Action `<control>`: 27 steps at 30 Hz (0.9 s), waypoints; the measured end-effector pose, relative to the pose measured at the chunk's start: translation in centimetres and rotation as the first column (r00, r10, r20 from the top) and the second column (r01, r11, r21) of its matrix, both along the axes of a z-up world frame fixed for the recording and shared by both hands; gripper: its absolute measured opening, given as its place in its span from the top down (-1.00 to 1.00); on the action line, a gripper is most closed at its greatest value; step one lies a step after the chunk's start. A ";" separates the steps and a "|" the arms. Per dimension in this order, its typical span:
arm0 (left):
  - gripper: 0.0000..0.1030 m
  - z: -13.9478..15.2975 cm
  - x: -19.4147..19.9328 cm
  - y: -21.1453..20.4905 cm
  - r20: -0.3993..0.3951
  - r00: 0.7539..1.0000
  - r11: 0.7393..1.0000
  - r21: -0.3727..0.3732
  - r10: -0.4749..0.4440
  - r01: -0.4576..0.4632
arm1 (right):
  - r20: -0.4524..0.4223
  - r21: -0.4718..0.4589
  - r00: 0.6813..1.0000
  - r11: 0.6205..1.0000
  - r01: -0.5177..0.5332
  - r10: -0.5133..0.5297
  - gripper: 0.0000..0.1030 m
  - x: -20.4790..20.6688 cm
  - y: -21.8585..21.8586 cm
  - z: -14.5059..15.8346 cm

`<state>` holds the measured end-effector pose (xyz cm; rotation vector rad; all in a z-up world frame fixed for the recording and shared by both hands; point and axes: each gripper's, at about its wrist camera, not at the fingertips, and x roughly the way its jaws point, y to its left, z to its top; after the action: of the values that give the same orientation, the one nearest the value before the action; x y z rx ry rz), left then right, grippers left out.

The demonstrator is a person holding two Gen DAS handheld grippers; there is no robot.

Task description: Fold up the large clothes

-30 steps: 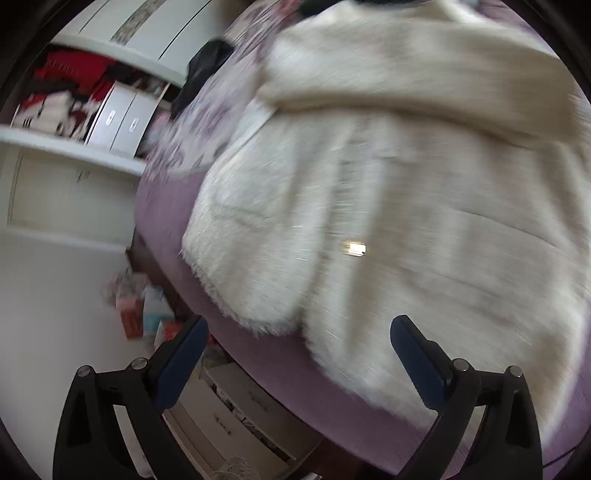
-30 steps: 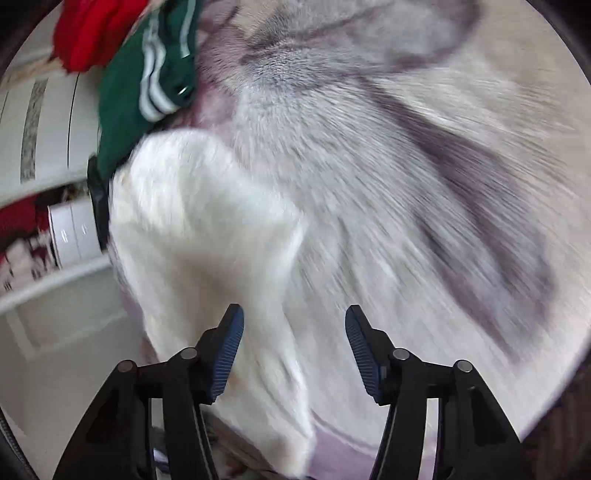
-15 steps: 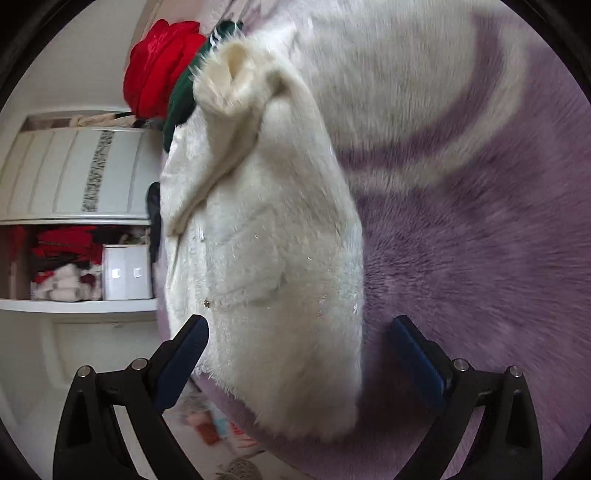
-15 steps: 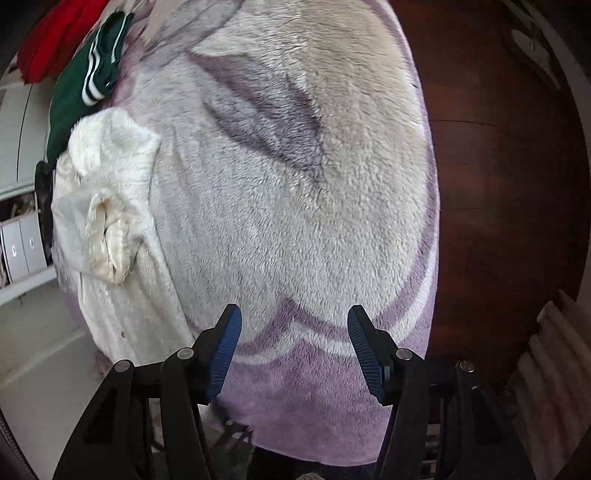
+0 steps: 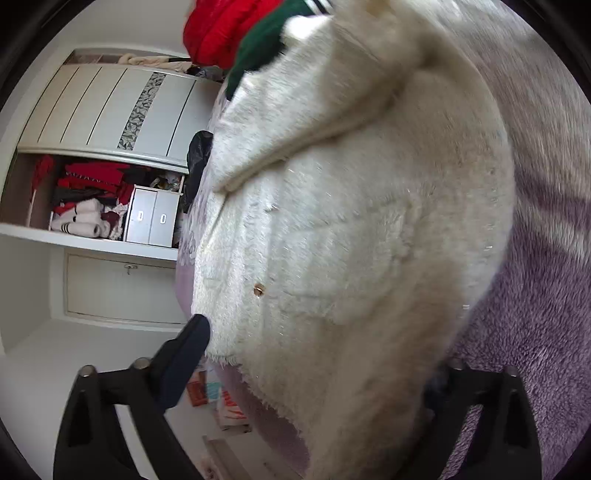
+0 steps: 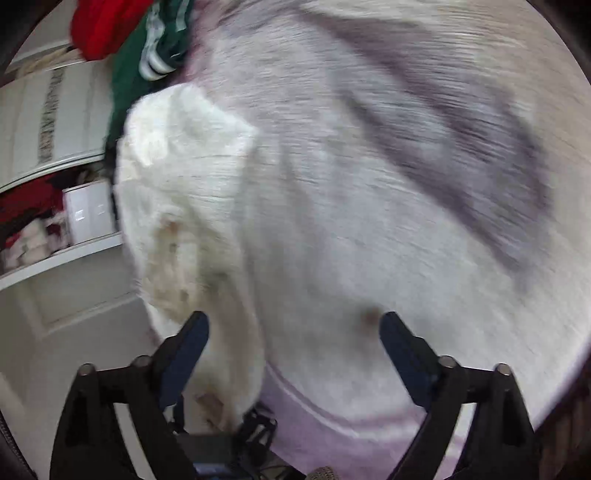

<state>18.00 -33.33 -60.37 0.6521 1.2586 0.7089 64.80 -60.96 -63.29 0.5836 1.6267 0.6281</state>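
Cream fleece jacket lies folded on the left part of a purple plush blanket covering the bed, its hem at the near edge. The left claw has just been closing, the hem now between its fingers; the right finger is buried behind fleece, so I cannot tell whether it grips. The right claw has just been opening and stands released over blanket and jacket edge; that view is heavily blurred. Red and green garments sit cut off at the far end.
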 end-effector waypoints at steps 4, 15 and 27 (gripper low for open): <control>0.56 2.2 -0.4 0.3 0.039 0.999 0.997 -0.070 -0.017 0.019 | 0.033 0.156 0.999 0.987 -0.024 0.019 -1.00 1.5 4.7 0.5; 0.68 5.1 -1.1 1.6 0.121 0.991 0.984 -0.164 -0.051 0.071 | -0.029 -0.025 1.000 1.000 0.008 -0.008 -0.90 3.3 10.0 -2.0; 0.72 12.0 -3.6 10.8 0.224 0.975 0.907 -0.408 -0.009 0.102 | 0.103 -0.100 0.990 0.989 0.110 -0.099 0.56 0.7 18.2 10.1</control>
<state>14.42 -22.52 -48.36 0.2474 1.1346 0.4270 65.51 -42.73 -53.14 0.5489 1.5171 0.4833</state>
